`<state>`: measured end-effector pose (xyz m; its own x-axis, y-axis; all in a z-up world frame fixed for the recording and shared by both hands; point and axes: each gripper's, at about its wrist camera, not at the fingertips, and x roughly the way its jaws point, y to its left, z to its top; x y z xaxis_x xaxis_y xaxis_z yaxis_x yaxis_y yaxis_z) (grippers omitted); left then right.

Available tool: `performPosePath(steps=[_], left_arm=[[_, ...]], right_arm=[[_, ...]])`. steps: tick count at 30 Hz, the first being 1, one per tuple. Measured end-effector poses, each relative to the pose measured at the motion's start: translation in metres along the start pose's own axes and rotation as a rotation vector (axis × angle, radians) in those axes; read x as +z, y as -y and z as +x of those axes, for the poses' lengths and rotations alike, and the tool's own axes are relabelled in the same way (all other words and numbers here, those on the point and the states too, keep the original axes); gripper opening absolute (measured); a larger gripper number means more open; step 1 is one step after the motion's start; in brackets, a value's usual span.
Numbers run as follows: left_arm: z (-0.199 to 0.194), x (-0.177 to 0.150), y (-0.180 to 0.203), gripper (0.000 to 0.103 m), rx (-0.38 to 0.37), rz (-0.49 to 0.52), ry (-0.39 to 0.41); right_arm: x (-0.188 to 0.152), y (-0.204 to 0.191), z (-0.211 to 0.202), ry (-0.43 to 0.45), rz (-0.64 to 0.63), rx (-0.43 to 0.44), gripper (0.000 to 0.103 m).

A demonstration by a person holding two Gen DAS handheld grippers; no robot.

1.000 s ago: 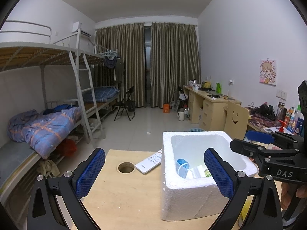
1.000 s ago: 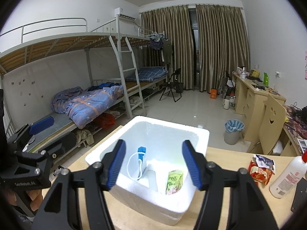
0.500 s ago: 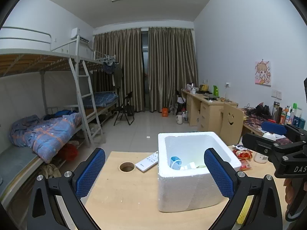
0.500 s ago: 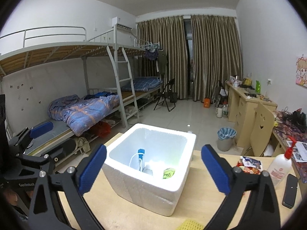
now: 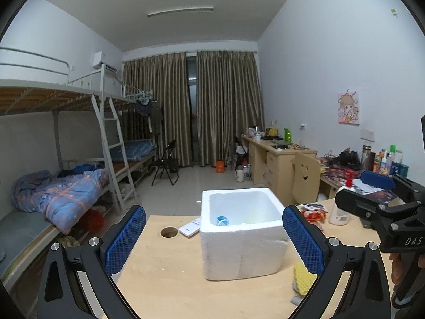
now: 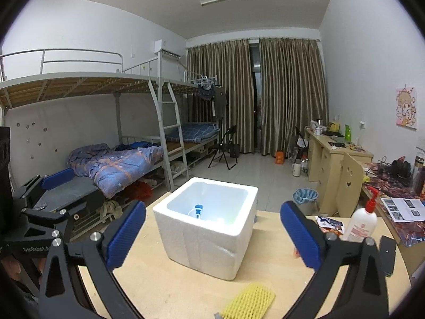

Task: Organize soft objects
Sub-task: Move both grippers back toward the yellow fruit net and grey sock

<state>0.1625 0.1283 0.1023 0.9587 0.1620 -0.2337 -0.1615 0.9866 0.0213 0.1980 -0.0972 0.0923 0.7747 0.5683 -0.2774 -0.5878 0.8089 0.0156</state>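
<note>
Both tools are held above the near edge of the wooden table (image 6: 164, 279), neither touching anything. The left gripper (image 5: 213, 239) has its jaws spread wide and empty; the right gripper (image 6: 212, 235) likewise stands released, with nothing between its blue pads (image 6: 124, 235). The white foam box (image 6: 209, 220) sits near the middle of the table, open at the top. Inside it a small blue-and-white item (image 6: 198, 210) is visible against the left inner wall, with pale contents beside it that are too indistinct to identify. Judged from this, part of the sorting appears done: some items already lie in the box. Remaining outside are a yellow foam mesh sleeve (image 6: 248, 301), lying flat on the near edge of the table, well apart from the box, and a crumpled red-and-white snack packet (image 6: 329, 224) to the right of the box, just beside a white pump bottle (image 6: 362, 220). A white remote control (image 5: 190, 227) lies beside the box's left wall, next to a round cable hole (image 5: 169, 231); neither the remote nor the bottle appears soft, so they probably stay. In my judgement the mesh sleeve is the likeliest next pickup, being nearest the right gripper, with the packet to follow.
</note>
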Motion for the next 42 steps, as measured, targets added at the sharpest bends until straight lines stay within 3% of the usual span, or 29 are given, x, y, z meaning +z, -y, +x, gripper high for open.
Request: performPosePath(steps=[18, 26, 42], left_arm=[[-0.077, -0.018, 0.035, 0.103, -0.094, 0.016, 0.058], [-0.092, -0.032, 0.046, 0.103, -0.146, 0.021, 0.064], [-0.09, -0.059, 0.066, 0.103, -0.196, 0.016, 0.036]], right_arm=[[-0.031, 0.001, -0.071, 0.082, 0.024, -0.083, 0.103], [-0.048, -0.001, -0.098, 0.129, 0.027, -0.144, 0.103], [-0.08, 0.01, -0.108, 0.117, 0.057, -0.19, 0.103]])
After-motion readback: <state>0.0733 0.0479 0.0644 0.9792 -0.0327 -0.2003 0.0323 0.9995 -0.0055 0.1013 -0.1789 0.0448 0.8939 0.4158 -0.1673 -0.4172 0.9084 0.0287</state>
